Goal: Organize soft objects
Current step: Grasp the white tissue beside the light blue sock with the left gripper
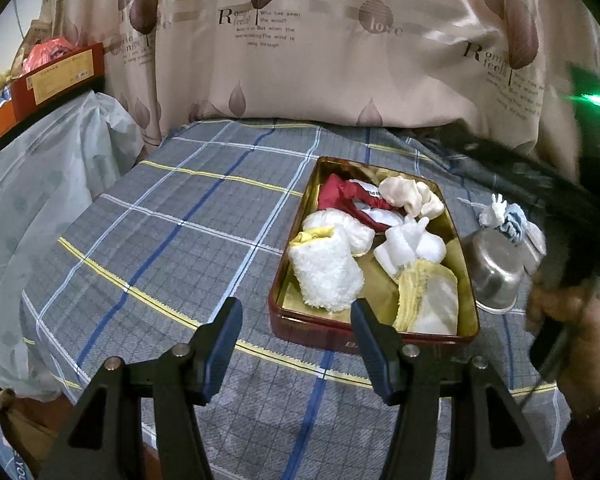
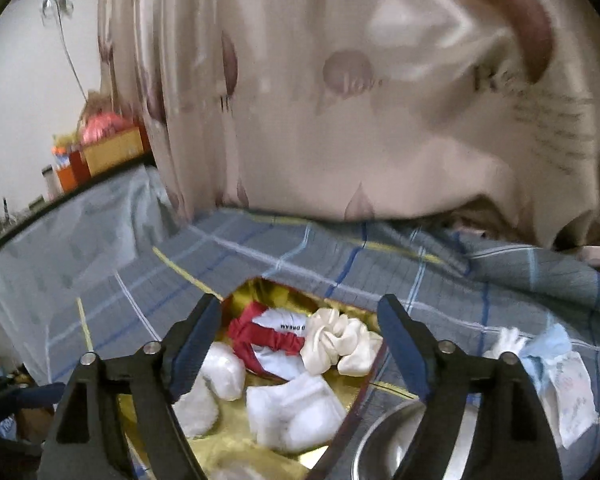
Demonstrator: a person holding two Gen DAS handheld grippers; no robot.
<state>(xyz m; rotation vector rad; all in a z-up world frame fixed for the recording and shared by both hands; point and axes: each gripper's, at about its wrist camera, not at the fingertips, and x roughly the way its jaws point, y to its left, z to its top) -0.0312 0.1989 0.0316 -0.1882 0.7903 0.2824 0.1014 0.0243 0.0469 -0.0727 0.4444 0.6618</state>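
Observation:
A red tin with a gold inside [image 1: 320,330] lies on the plaid bedsheet. In it are a red headband [image 1: 342,196], a cream scrunchie [image 1: 410,196], a fluffy white towel roll [image 1: 326,270], folded white socks [image 1: 410,246] and a yellow cloth [image 1: 428,300]. My left gripper [image 1: 296,316] hovers open over the tin's near left corner, nothing between its fingers. My right gripper [image 2: 300,308] stands open and empty above the tin [image 2: 236,444], over the headband [image 2: 260,336], scrunchie [image 2: 336,344] and socks [image 2: 292,412].
A steel bowl [image 1: 496,272] stands right of the tin, with small white and light-blue soft items [image 1: 508,216] behind it. A person's hand [image 1: 560,304] and the blurred right tool fill the right edge. A beige curtain [image 1: 340,60] hangs behind; a plastic-covered surface [image 1: 40,184] rises at left.

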